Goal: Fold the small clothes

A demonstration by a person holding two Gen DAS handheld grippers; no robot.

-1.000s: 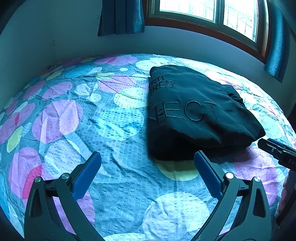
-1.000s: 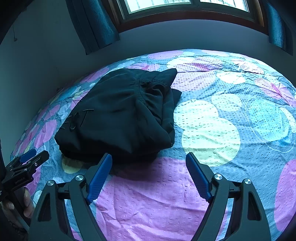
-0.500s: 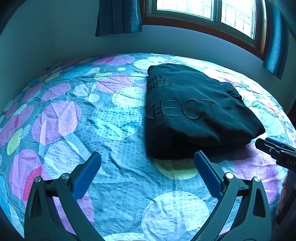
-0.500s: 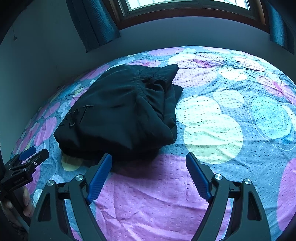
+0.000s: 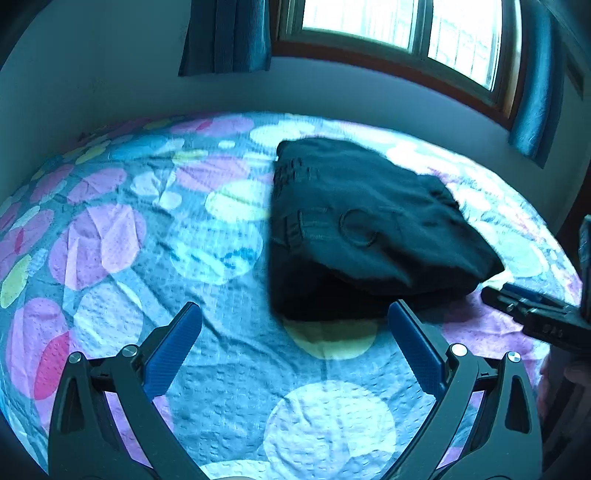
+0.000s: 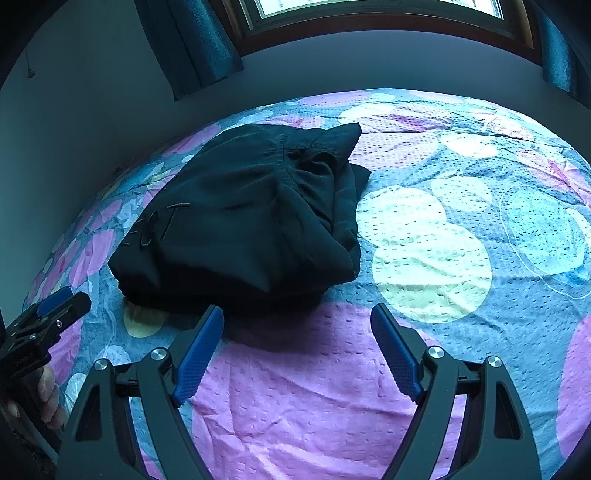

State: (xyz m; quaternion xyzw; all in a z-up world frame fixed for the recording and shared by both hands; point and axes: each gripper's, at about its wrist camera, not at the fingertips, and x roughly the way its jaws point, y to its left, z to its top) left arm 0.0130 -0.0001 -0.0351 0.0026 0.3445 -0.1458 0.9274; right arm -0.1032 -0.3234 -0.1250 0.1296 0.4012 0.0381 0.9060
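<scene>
I saw a bedspread (image 5: 110,243) printed with pink, pale yellow and light blue circles covering the whole bed, lightly creased. Beyond its far edge rose a plain grey wall (image 6: 92,122). Above that sat a wood-framed window (image 5: 399,33), bright with daylight, with dark blue curtains (image 5: 225,33) on either side.

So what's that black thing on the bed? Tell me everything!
It's a black garment of soft, matte cloth, folded into a thick bundle with stacked layers. Dark stitched letters run across the top, and one edge is bunched and gathered. It lies flat on the spotted bedspread, near the wall. Nothing else touches it; both open claws sit short of it.
</scene>
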